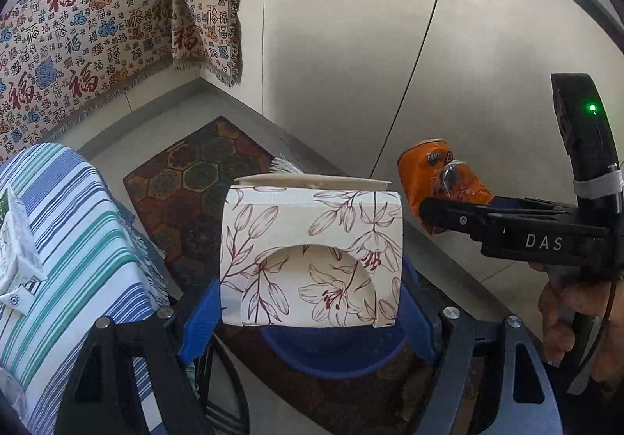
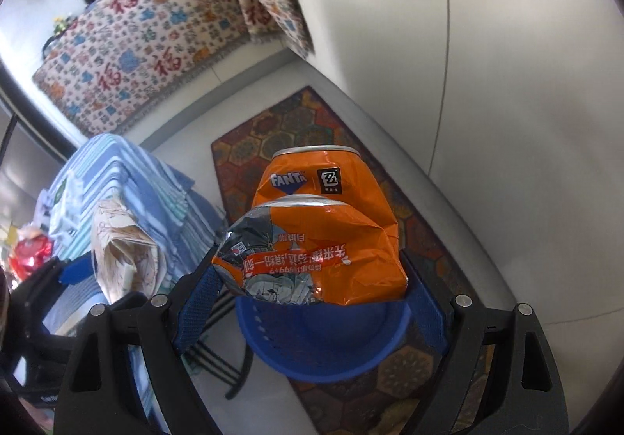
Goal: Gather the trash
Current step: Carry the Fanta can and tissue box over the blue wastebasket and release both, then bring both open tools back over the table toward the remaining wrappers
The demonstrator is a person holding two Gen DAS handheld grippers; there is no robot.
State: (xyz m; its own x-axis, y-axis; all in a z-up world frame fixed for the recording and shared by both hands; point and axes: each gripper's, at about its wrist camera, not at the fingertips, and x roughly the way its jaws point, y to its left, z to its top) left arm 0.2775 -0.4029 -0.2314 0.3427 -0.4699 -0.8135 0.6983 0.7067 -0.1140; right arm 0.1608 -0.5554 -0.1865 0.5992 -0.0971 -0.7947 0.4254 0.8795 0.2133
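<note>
Both tools point steeply down over a blue bin (image 2: pixel 323 341) standing on a patterned rug (image 2: pixel 273 138). The left tool (image 1: pixel 312 302) is clamped on an empty flowered tissue box (image 1: pixel 312 255), its blue pads pressing the box's sides. The right tool (image 2: pixel 312 294) is clamped on a crushed orange soda can (image 2: pixel 312 240), held directly above the bin. A hand (image 1: pixel 569 318) grips the right tool's handle. A striped cloth (image 1: pixel 78 240) covers the bench at left.
</note>
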